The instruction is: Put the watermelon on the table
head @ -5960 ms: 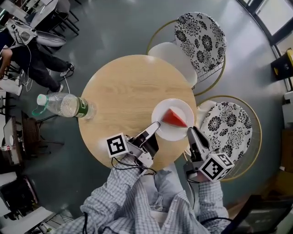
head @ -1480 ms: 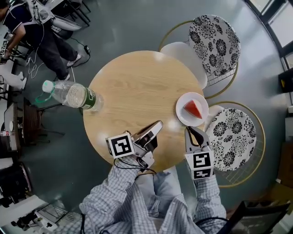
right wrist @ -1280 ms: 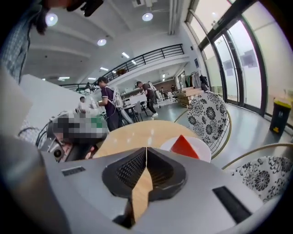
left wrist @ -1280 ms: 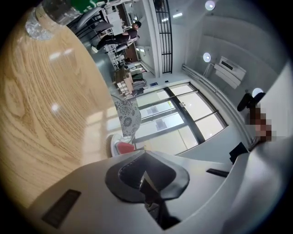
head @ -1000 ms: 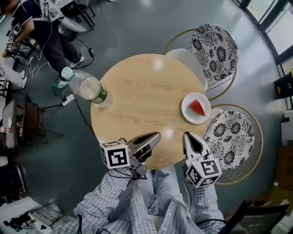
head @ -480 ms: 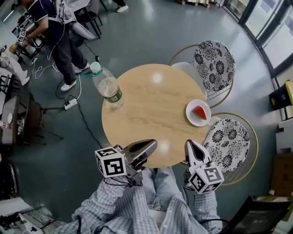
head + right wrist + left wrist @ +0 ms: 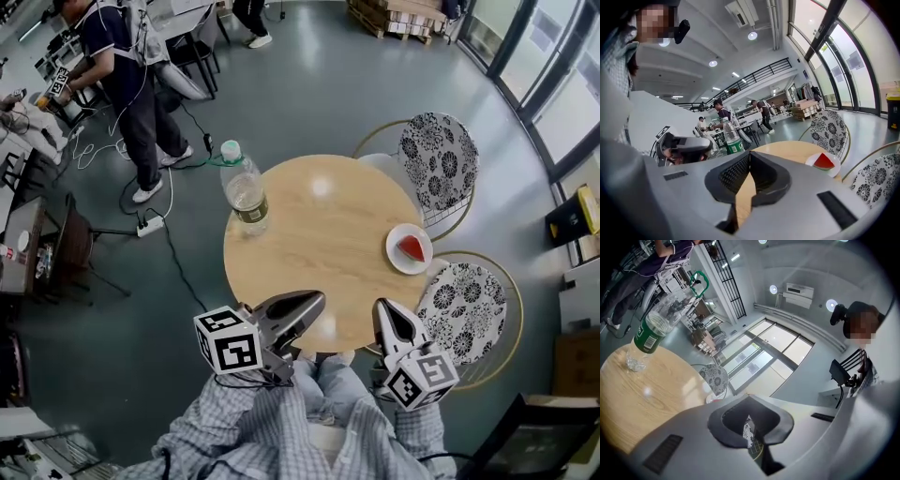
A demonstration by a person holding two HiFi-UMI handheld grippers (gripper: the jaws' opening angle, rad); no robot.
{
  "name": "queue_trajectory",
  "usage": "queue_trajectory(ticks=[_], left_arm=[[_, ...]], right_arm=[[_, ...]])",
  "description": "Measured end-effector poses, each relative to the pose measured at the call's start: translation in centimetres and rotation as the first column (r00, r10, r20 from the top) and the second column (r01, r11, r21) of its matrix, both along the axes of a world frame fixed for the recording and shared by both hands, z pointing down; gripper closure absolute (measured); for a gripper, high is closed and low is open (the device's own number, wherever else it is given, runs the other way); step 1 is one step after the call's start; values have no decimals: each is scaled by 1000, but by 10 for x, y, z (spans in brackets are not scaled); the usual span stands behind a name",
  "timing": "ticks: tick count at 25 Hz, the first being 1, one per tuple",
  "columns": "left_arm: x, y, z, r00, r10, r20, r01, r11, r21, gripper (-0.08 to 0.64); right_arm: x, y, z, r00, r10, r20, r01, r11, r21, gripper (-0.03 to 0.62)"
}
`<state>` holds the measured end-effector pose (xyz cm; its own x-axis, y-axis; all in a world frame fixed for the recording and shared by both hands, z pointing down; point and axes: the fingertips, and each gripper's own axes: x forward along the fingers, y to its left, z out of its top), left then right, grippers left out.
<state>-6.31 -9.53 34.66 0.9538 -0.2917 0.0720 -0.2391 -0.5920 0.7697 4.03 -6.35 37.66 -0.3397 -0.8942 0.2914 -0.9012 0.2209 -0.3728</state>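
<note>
A red watermelon slice [image 7: 411, 247] lies on a white plate [image 7: 397, 260] at the right edge of the round wooden table [image 7: 309, 244]. The right gripper view also shows the slice [image 7: 824, 161] on its plate [image 7: 836, 168], ahead and to the right. My left gripper [image 7: 318, 299] hangs over the table's near edge, jaws shut with nothing between them. My right gripper [image 7: 381, 307] is beside it at the near right edge, also shut and empty, a good way short of the plate. Neither touches the plate.
A clear water bottle [image 7: 246, 193] with a green label stands at the table's far left edge. Two chairs with black-and-white floral cushions, one [image 7: 437, 159] behind the plate and one [image 7: 465, 300] to its right. People [image 7: 127, 66] stand at desks at the upper left; a power strip [image 7: 150, 223] lies on the floor.
Both grippers have lifted and drawn back from over the table toward its near edge, still shut. The head view has risen, so the table looks smaller. Plate and slice stay put.
</note>
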Motion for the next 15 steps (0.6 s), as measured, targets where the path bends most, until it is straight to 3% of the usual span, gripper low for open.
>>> queue_trajectory(ticks=[15], left_arm=[[24,-5,-43,999,-37,-37,40,994,102,554]], right_arm=[[-3,-20,-55,994,-111,-7,111,984,138,583]])
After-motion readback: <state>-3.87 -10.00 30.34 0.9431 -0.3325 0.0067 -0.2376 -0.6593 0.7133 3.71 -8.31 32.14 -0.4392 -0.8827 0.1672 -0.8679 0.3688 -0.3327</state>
